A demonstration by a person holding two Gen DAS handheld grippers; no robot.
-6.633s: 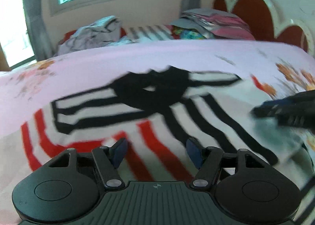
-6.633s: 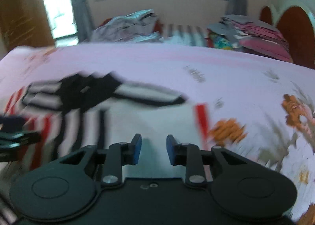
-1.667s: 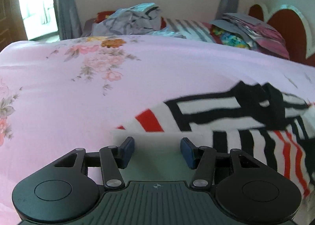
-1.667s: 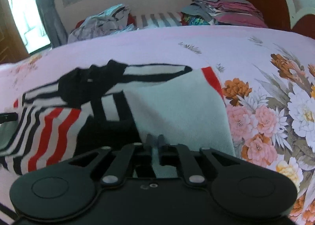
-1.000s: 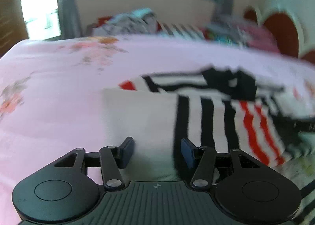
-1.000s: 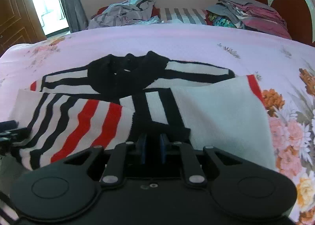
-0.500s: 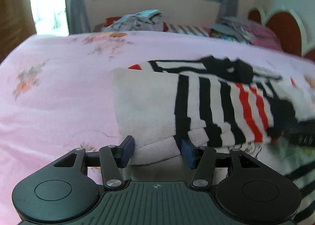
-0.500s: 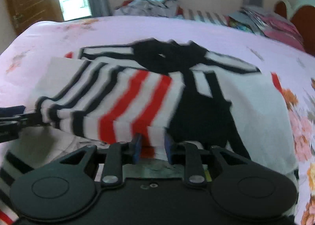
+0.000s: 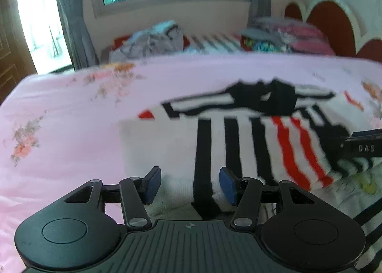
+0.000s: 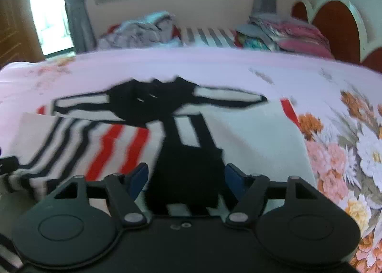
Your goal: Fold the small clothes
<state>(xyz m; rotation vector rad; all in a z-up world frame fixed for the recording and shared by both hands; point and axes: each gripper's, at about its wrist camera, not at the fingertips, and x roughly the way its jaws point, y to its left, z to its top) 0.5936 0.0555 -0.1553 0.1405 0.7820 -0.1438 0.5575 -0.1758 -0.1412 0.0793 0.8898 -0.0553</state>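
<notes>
A small knitted garment with black, white and red stripes (image 10: 133, 139) lies in the middle of the pink flowered bedsheet (image 9: 66, 110), its black collar at the far side and both side parts laid over the middle. The right gripper (image 10: 185, 176) is opening its jaws over the dark near hem; the cloth lies between them, but the pads do not press it, probably because this fold is finished. The left gripper (image 9: 189, 184) has its jaws apart, with the thick near-left edge between them, and no squeezing is visible. Probably both tools are letting go so the folded layers rest flat. Other clothes (image 9: 152, 41) are piled far behind.
</notes>
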